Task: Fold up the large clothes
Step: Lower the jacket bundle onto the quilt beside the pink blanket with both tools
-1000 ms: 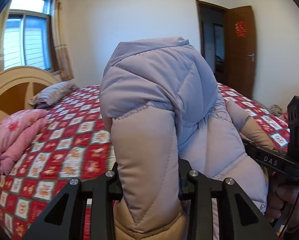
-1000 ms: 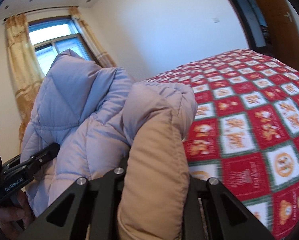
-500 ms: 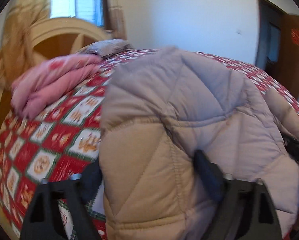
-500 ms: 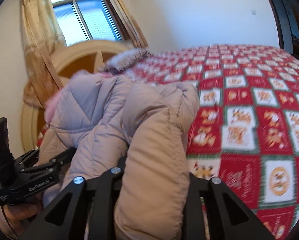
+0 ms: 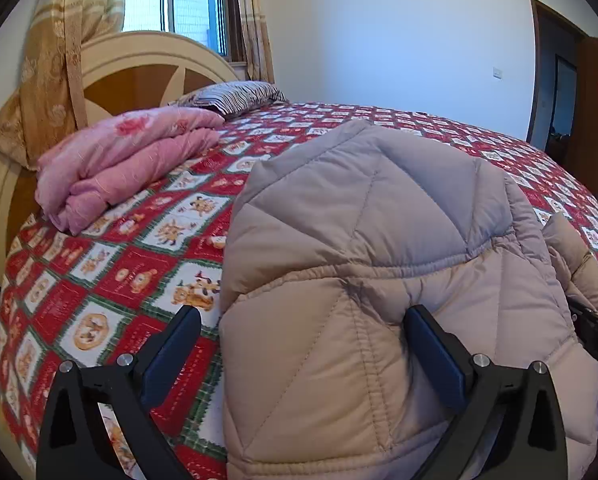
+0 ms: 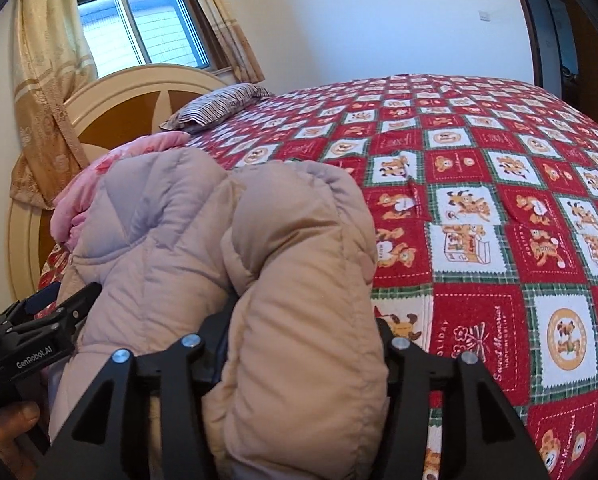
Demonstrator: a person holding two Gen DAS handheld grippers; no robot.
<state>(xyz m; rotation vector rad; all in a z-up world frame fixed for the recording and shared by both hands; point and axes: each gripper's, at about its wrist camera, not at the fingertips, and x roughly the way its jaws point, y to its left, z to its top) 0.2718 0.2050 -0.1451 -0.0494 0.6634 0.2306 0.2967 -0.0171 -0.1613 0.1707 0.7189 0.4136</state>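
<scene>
A sec ago the puffy beige-and-lilac quilted down jacket was held up in the air, clamped in both tools, w/ wall and door behind it; now it lies on the bed w/ the red, white and green checked cartoon-print bedspread, near the edge closest to the cameras. The left tool has just been opening: its jaws stand wide, the left blue pad clear of the cloth w/ bedspread showing in the gap, the right pad lying against a beige fold but not pinching it, so released. The right tool has also just been opening; a thick beige roll of the jacket sits between its fingers and fills the gap, so I can't tell whether the pads are pressing it. In the right wrist view the left tool's black body shows at the left edge, w/ a hand under it. The jacket sits in a rounded heap: lilac-grey diamond-quilted panel on top and farther away, beige panels nearer the cameras, a gathered seam between them, a puffy sleeve-like roll on its right side. Beyond it, well apart, a folded pink floral blanket and a striped pillow lie by the cream-and-brown curved wooden headboard.
</scene>
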